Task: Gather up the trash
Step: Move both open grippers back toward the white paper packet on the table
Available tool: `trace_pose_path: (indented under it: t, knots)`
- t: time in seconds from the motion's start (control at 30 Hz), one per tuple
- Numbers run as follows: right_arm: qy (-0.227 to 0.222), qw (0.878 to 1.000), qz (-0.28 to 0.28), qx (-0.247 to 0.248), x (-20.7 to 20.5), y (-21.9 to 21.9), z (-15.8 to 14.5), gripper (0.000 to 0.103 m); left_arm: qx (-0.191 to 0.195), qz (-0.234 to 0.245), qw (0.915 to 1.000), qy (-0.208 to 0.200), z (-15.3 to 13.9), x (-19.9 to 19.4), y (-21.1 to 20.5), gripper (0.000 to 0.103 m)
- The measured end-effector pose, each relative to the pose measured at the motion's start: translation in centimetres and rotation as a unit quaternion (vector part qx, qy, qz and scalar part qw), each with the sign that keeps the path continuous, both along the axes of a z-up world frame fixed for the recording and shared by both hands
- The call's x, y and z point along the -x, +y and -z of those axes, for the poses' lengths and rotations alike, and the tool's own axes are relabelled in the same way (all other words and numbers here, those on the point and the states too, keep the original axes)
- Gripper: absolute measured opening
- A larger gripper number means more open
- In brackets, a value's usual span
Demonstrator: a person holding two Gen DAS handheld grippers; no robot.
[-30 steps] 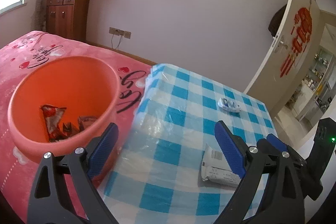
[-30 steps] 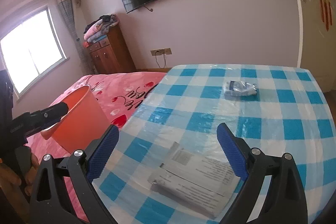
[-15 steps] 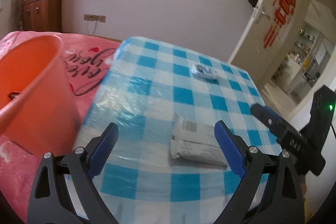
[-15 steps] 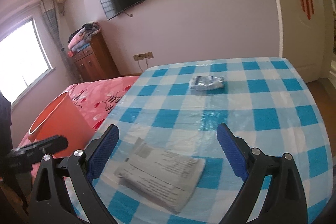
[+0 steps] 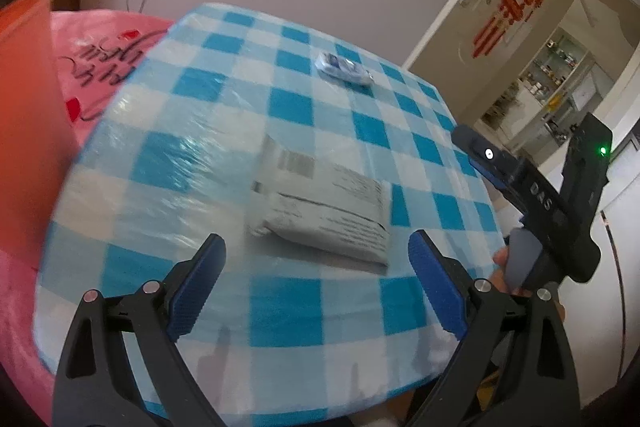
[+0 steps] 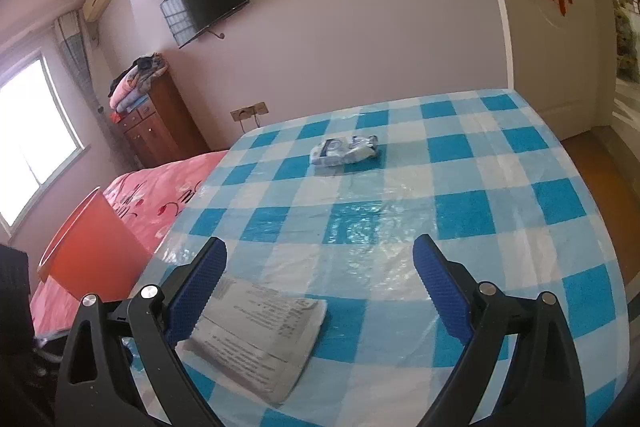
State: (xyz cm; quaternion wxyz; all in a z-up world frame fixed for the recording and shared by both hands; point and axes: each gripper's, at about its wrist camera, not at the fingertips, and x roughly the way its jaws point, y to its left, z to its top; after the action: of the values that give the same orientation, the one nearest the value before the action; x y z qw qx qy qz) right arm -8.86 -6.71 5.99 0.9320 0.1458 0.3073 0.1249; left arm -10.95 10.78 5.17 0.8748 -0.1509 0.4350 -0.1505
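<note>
Packet, flat grey printed plastic [image 5: 320, 215], lies just ahead of left gripper [image 5: 316, 281], jaws wide, empty; approach low, pinch near edge. Right gripper [image 6: 320, 291] also wide, empty.

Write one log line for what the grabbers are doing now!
left gripper: open | right gripper: open | grey packet, blue wrapper: on table | orange bin: beside

A packet [image 6: 256, 343] is seen on the surface [image 6: 500, 211] near its front edge; a wrapper [image 6: 344, 150] lies farther back. A bucket [image 6: 90, 251] stands on the bed [image 6: 160, 183], left of the surface.
</note>
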Motion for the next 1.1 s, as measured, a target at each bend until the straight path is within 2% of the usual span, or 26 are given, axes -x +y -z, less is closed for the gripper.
trace_pose_path:
  t: [0.53,1.1]
  knots:
    - [0.017,1.000,0.012,-0.013,-0.6,-2.8,1.8,0.093,0.013,0.026,0.9990,0.034,2.3,-1.0,-3.6,0.093]
    - [0.030,0.999,0.028,-0.029,-1.4,-5.6,2.9,0.093,0.027,0.028,0.9988,0.029,3.4,-4.0,-5.5,0.093]
